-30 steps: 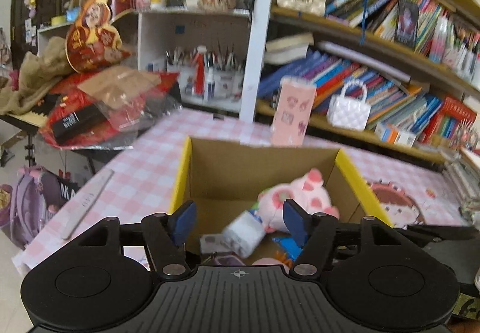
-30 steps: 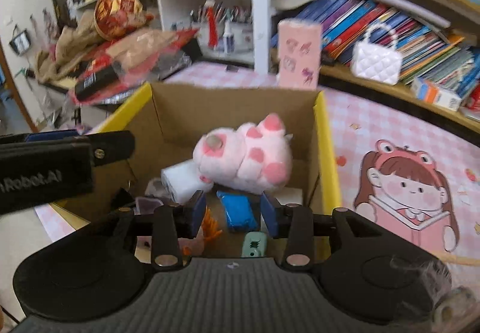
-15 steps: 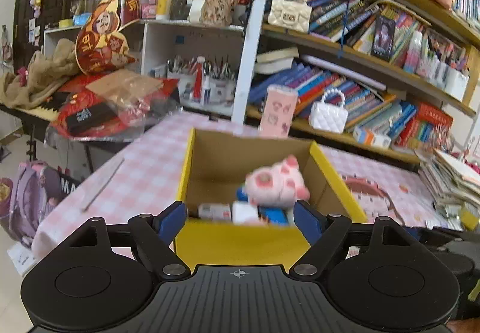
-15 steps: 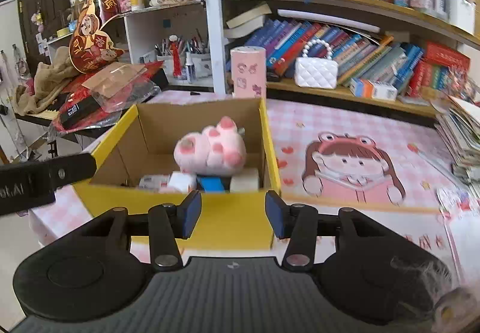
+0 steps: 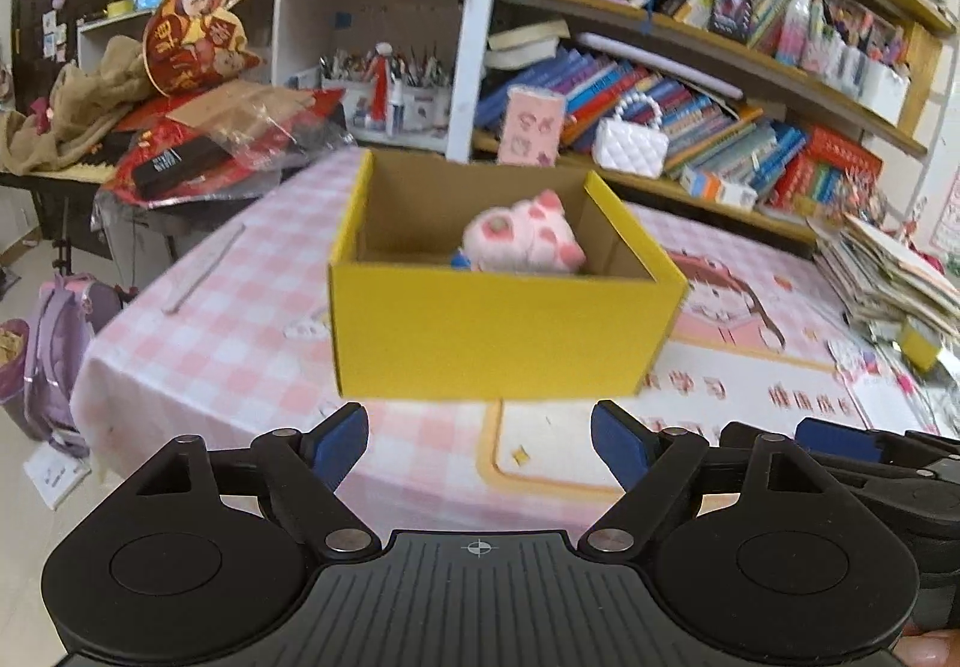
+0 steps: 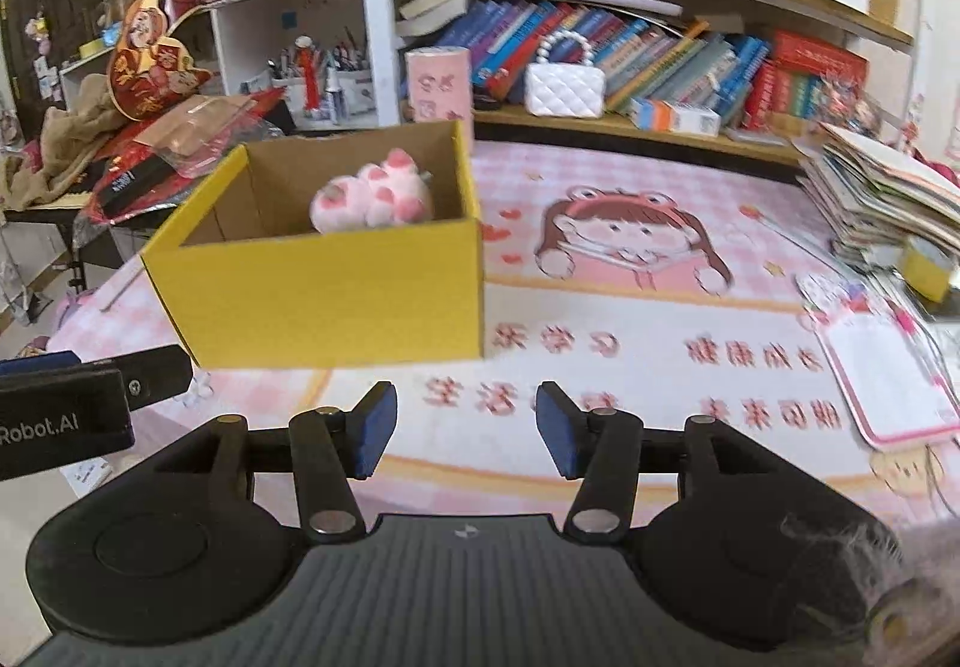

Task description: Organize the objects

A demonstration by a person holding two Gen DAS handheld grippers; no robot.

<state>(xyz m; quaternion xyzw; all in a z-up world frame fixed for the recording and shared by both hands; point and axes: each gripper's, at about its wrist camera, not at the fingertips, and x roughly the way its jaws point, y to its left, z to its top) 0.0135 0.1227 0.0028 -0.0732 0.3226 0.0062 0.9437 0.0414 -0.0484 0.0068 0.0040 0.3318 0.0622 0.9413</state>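
Note:
A yellow cardboard box stands on the pink checked table. It also shows in the right wrist view. A pink plush pig lies inside it and shows in the right wrist view too. Other things in the box are hidden by its front wall. My left gripper is open and empty, in front of the box and apart from it. My right gripper is open and empty, in front of the box's right corner. The left gripper's body shows at the left edge of the right wrist view.
A pink cartoon mat covers the table right of the box. A stack of books and papers lies at the far right. A white quilted purse and a pink box stand on the bookshelf behind. Red bags pile up at the left.
Both grippers have pulled back and away from the box. A second ago they were over its open top; now its whole front wall shows. Both jaws stand wider apart.

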